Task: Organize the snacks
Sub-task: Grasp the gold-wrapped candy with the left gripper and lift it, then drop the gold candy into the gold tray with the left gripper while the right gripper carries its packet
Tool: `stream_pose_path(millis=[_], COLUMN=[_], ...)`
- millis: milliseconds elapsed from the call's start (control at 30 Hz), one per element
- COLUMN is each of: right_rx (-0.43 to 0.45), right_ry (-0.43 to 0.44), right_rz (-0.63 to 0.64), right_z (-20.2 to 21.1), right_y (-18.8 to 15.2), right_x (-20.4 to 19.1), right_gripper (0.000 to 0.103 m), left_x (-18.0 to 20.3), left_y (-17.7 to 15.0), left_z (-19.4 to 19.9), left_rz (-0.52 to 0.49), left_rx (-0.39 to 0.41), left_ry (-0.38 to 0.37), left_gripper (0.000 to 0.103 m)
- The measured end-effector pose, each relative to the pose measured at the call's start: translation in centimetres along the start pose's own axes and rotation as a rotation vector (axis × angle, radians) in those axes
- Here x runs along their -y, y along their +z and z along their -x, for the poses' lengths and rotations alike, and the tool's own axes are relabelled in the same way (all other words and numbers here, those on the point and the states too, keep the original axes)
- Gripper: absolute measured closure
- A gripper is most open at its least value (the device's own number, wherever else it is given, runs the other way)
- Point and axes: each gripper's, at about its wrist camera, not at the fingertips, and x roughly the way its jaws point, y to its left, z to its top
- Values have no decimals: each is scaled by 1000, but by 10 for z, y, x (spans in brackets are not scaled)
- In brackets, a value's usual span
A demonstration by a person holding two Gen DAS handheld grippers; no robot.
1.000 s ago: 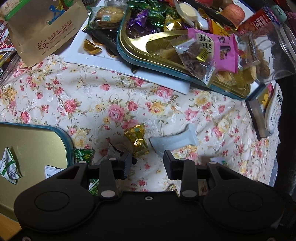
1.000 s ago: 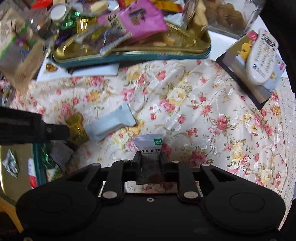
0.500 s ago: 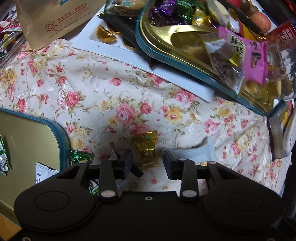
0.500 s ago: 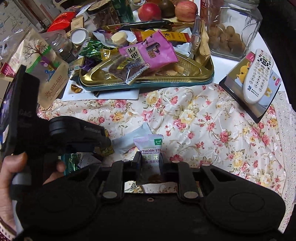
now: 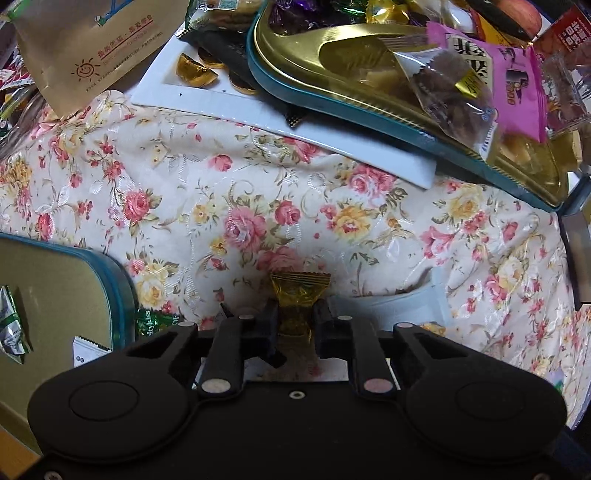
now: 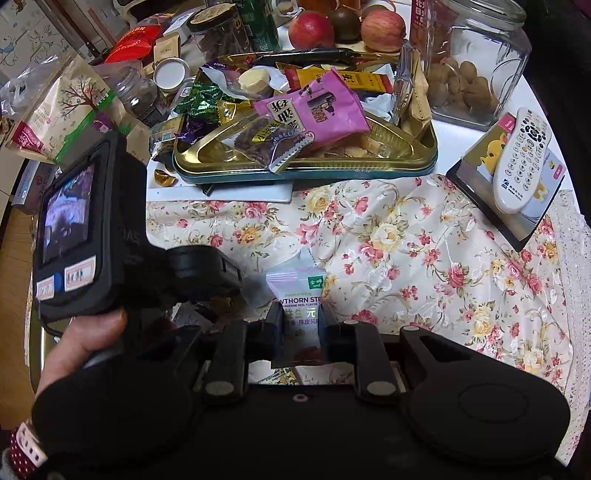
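My left gripper (image 5: 295, 317) is shut on a gold-wrapped candy (image 5: 298, 295) just above the floral cloth. A pale grey-blue snack bar (image 5: 399, 299) lies to its right, and a green candy (image 5: 153, 323) lies to its left by the teal-rimmed gold tin lid (image 5: 122, 295). My right gripper (image 6: 298, 321) is shut on a white hawthorn strip packet (image 6: 301, 291), held above the cloth. The left gripper's body (image 6: 110, 236) shows at the left of the right wrist view, held by a gloved hand.
A gold tray (image 6: 306, 170) piled with snacks sits on a white board (image 5: 295, 129) at the back. A glass jar (image 6: 472, 62), apples (image 6: 382, 24), a remote (image 6: 521, 162), and a paper bag (image 5: 92, 48) surround it. Two packets lie in the tin lid.
My left gripper moved forward over the gold candy and shut on it. My right gripper lifted and drew back with the hawthorn packet still held.
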Motion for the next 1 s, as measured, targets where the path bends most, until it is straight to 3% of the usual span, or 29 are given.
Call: stream_pose_path(millis=[167, 433, 667, 867, 1000], right_rx=[2, 26, 54, 51, 40], right_ry=[-16, -2, 56, 96, 112], right_rz=[-35, -56, -20, 68, 137], right_z=[0, 7, 20, 24, 24], right_y=[4, 9, 11, 2, -10], right_x=[4, -1, -27, -67, -96], right_gripper=[82, 82, 82, 82, 82], left_x=[-10, -43, -99, -161, -213], left_y=[1, -5, -15, -36, -45], left_z=[35, 97, 107, 117, 122], left_rz=[33, 59, 153, 280, 465], left_rx=[20, 126, 159, 158, 181], left_ry=[-45, -28, -6, 58, 112], left_gripper=[79, 79, 79, 79, 79])
